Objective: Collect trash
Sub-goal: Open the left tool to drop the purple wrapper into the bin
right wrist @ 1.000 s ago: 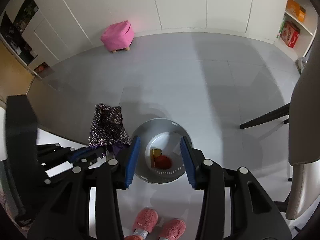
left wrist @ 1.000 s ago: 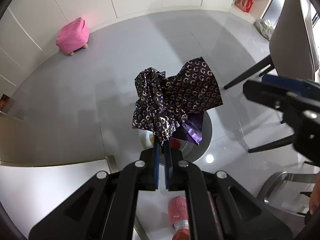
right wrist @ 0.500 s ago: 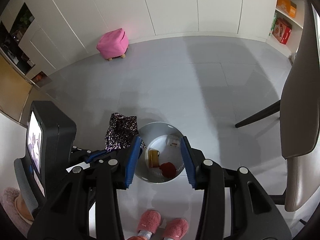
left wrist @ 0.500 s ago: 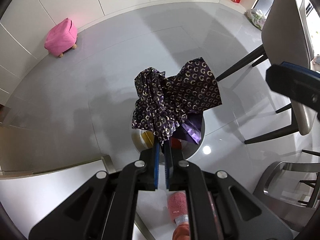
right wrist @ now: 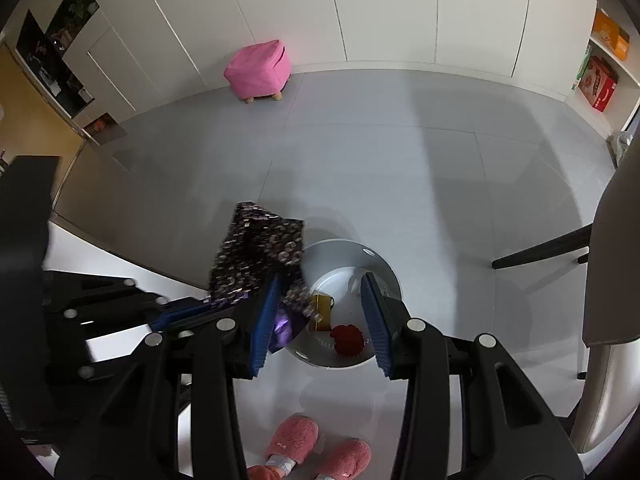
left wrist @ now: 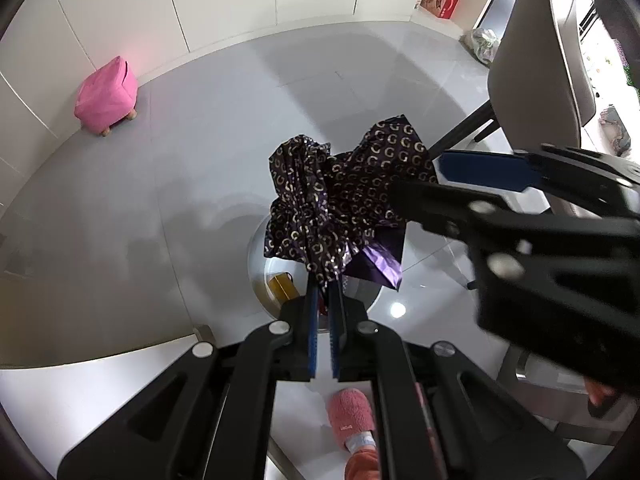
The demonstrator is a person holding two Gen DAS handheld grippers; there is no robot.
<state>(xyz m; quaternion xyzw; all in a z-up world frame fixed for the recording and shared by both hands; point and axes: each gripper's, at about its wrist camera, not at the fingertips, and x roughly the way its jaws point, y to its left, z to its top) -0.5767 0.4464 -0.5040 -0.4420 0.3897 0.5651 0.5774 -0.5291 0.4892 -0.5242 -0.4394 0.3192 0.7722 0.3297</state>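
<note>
My left gripper [left wrist: 324, 292] is shut on a crumpled dark purple wrapper with gold print [left wrist: 344, 196] and holds it above a round grey bin [left wrist: 258, 248] on the floor. The wrapper also shows in the right wrist view [right wrist: 256, 256], at the bin's left rim. The bin [right wrist: 340, 248] holds a yellow box [right wrist: 322, 308] and a red lump [right wrist: 347, 335]. My right gripper [right wrist: 320, 320] is open and empty above the bin, close beside the wrapper; it shows in the left wrist view [left wrist: 480, 176] at the right.
A pink stool [right wrist: 258, 70] stands by the white cabinets. A grey chair [right wrist: 608, 280] stands at the right. A white table edge [left wrist: 100, 380] lies under the left gripper. Pink slippers [right wrist: 316, 448] are below. Shelves with boxes [right wrist: 598, 84] are far right.
My right gripper has moved left, close up against the wrapper above the bin. The left gripper still holds the wrapper over the bin.
</note>
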